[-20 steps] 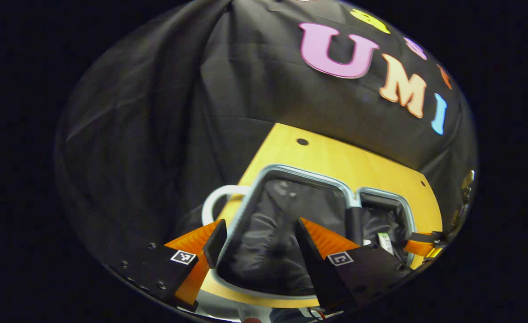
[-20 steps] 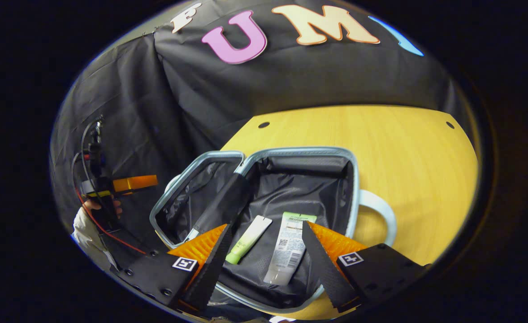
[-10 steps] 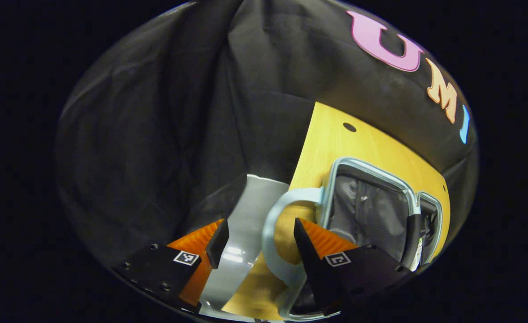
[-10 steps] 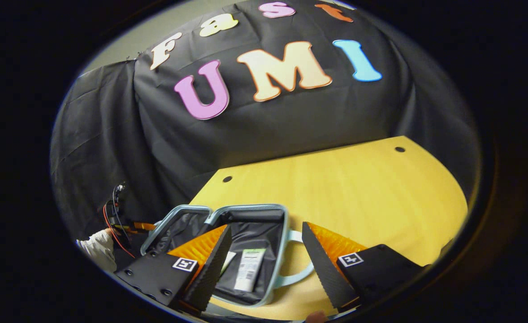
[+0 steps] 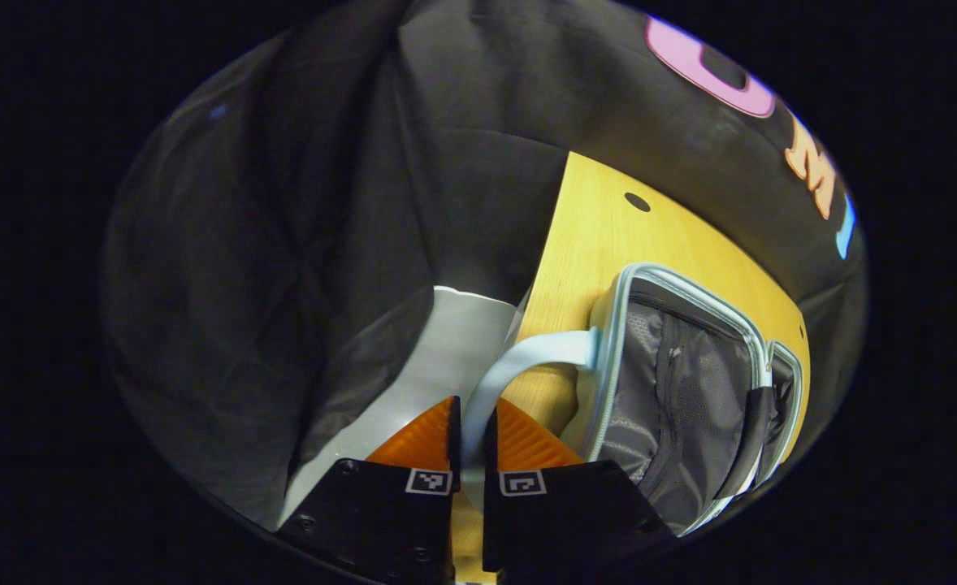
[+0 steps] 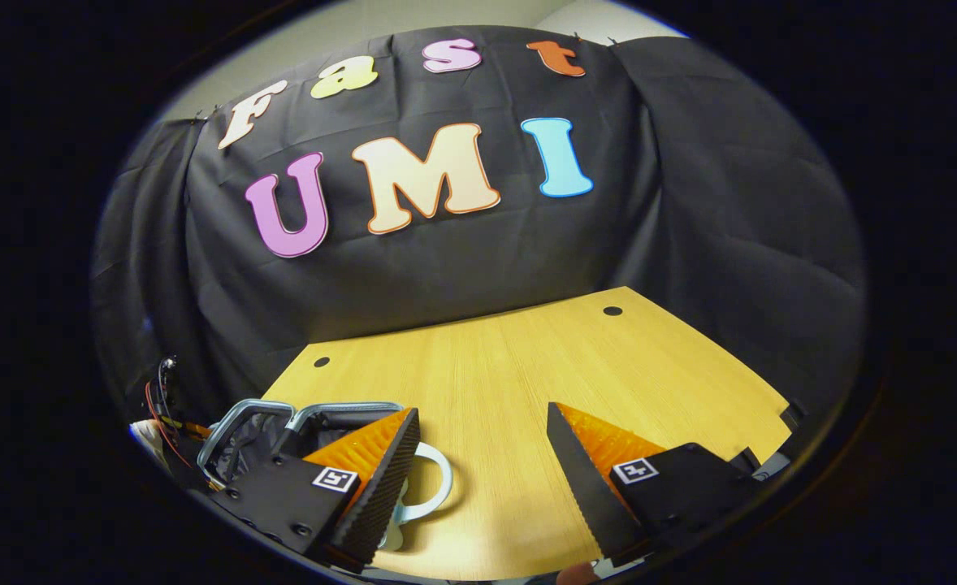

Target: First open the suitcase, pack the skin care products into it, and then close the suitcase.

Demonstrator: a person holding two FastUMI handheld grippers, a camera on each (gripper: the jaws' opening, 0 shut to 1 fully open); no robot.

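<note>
Now suitcase handle (image 5: 501,370) pinched between left gripper (image 5: 469,443) jaws, suitcase (image 5: 682,390) open

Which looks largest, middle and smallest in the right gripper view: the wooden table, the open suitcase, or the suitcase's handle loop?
1. Wooden table: largest by far.
2. Open suitcase: middle, though the right tool hides part of it.
3. Handle loop: smallest, a pale ring lying on the table beside the suitcase.
</note>
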